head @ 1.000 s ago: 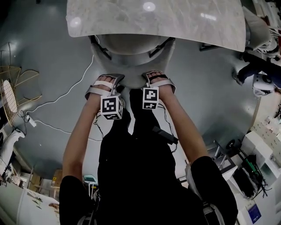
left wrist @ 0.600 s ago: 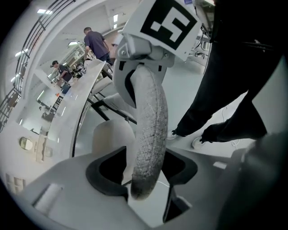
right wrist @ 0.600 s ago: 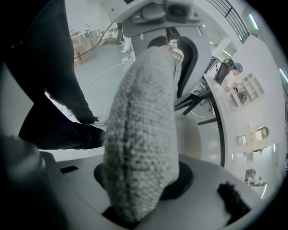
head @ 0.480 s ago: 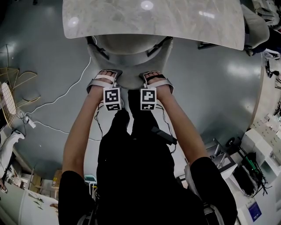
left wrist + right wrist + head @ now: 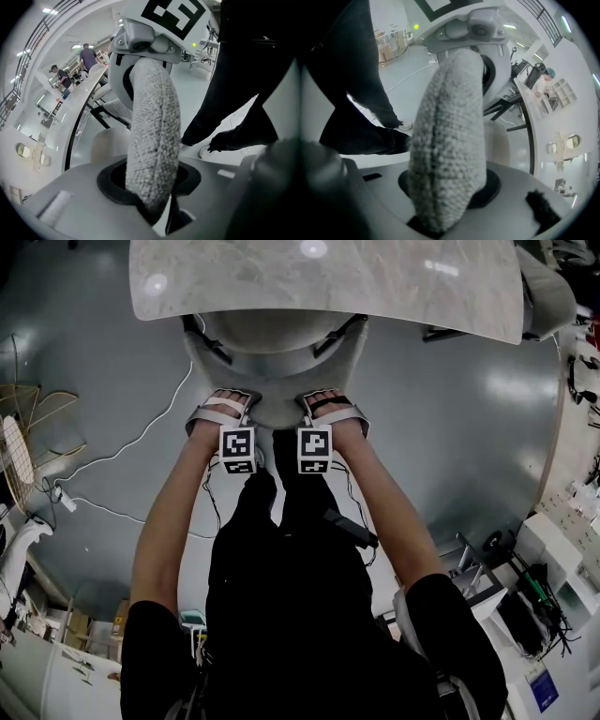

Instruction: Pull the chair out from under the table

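A chair with a light grey nubbly backrest stands tucked under the marble table, with only its curved back and part of the seat showing. My left gripper and right gripper sit side by side on the top rim of the backrest. In the left gripper view the rim fills the gap of my left gripper, whose jaws have just been closing on it. In the right gripper view the same rim is pinched in my right gripper, whose jaws have also just closed further.
The person's black-clad legs stand right behind the chair. A white cable snakes over the grey floor at left, near a wire-frame object. Another seat stands at the table's right end. Benches and equipment line the right side.
My left gripper has come down onto the backrest rim, level with the right one, and its jaws have narrowed on the rim. The right gripper, chair and table have kept still.
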{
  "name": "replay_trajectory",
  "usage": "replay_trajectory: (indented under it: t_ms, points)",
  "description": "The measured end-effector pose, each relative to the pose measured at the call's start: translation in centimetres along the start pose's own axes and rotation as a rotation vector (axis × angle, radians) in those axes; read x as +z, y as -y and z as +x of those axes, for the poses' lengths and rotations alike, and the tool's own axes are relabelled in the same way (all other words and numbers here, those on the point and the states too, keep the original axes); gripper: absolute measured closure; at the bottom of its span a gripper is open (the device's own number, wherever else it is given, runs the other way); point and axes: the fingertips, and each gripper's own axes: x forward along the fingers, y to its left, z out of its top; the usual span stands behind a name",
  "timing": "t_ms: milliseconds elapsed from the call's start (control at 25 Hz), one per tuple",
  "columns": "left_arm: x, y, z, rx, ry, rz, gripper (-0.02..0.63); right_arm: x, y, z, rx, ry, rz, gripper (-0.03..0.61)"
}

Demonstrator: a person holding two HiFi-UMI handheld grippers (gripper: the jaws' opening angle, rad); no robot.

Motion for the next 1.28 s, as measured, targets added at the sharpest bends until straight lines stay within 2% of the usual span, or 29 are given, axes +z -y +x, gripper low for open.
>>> replay_trajectory:
  t_ms: [1280]
  points:
    - [-0.1,1.0,-0.2,-0.055,-0.01,0.034,0.529,0.3,-0.5,-0.1,0.019,-0.007,0.0,0.463]
